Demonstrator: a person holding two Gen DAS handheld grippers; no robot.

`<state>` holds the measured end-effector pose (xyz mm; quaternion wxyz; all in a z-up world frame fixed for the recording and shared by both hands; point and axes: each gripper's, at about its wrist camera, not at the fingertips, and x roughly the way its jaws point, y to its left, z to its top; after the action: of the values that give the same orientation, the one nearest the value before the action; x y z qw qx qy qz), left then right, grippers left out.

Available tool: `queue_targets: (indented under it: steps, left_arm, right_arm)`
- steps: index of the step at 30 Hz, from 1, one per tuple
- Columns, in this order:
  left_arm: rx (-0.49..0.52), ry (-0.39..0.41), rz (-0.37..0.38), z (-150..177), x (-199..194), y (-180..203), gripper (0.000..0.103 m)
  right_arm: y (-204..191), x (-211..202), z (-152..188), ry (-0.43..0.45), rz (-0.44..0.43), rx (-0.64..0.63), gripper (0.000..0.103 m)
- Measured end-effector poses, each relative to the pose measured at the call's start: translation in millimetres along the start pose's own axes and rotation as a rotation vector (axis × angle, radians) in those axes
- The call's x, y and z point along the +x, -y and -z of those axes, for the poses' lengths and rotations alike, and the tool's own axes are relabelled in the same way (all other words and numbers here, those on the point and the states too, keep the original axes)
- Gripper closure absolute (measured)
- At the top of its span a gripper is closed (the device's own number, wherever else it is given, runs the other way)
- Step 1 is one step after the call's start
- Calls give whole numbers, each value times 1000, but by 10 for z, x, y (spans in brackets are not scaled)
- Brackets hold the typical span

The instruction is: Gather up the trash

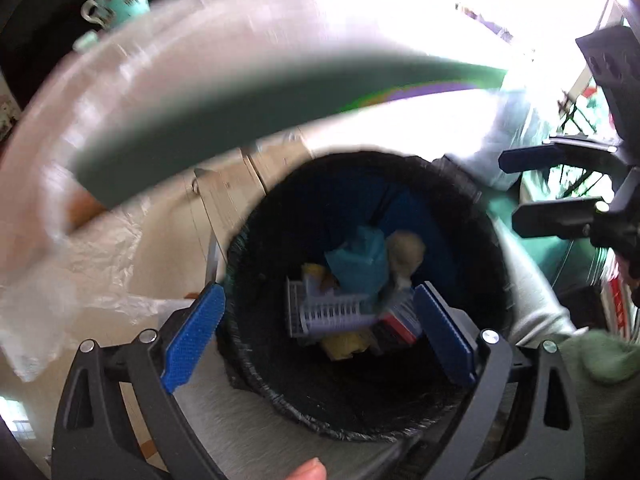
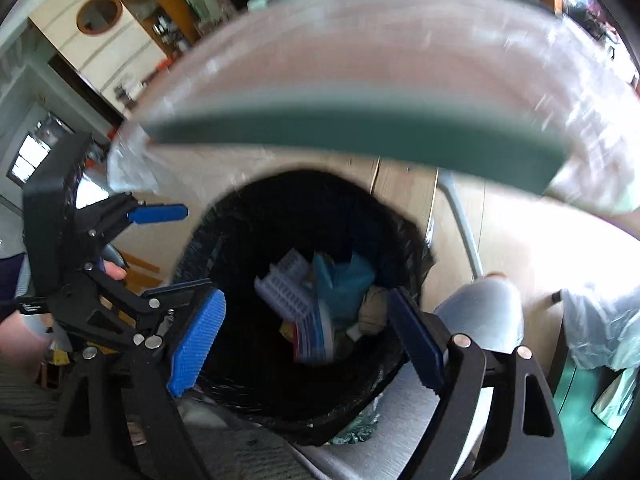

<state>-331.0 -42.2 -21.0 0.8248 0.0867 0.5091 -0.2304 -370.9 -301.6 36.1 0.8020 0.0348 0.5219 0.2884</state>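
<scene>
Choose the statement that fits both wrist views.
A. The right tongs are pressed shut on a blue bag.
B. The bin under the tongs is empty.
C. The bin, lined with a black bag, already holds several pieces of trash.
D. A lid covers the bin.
C: the bin with its black liner stands uncovered, and a white ridged plastic piece and a crumpled blue bag lie inside.

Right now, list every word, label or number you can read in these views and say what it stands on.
None can be read.
Red, white and blue printed carton in the black-lined bin: print blurred.
Mint-green mug with dark markings: too blurred.
</scene>
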Motion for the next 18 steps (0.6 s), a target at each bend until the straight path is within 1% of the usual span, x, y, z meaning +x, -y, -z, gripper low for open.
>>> queue_targets:
  steps: [1, 2, 3, 4, 5, 6, 7, 8, 9, 10, 12, 14, 16, 18]
  left_arm:
    - [-4, 42, 28, -74, -173, 14, 7]
    - [-9, 111, 54, -180, -411, -1, 7]
    - [-12, 165, 56, -265, -575, -27, 5]
    - [-13, 239, 32, -390, -765, -65, 1]
    - [-17, 297, -5, -492, -884, -102, 1]
    - [-30, 360, -67, -642, -987, -172, 1]
    - [-45, 402, -116, -786, -1024, -249, 1]
    - [-63, 424, -152, -925, -1018, -345, 1]
    - [-91, 432, -173, -1097, -962, -479, 1]
    - [-125, 429, -179, -1262, -870, -626, 1]
    - [-191, 415, -202, -1515, -678, -888, 1]
    - [-255, 383, -237, -1766, -388, -1182, 1]
    - [-315, 343, -243, -1926, -156, -1458, 2]
    - [-368, 311, -241, -2029, 12, -1651, 2]
  right_arm:
    - [-21, -138, -70, 37, -5, -9, 20]
    - [-27, -290, -141, 82, -2, -19, 17]
    - [-12, -466, -260, 141, 20, -26, 10]
    - [35, -568, -378, 182, 44, -22, 7]
    - [114, -695, -536, 242, 82, -7, 4]
    - [187, -753, -645, 276, 105, 5, 4]
    - [312, -800, -816, 317, 148, 28, 4]
    - [450, -798, -992, 346, 193, 48, 4]
    - [593, -761, -1154, 356, 230, 66, 4]
    - [738, -703, -1297, 353, 256, 79, 4]
    - [1043, -523, -1574, 316, 316, 123, 4]
    - [1378, -318, -1814, 292, 347, 177, 4]
    - [1645, -159, -1952, 268, 394, 213, 4]
    - [1860, -9, -2073, 241, 410, 237, 4]
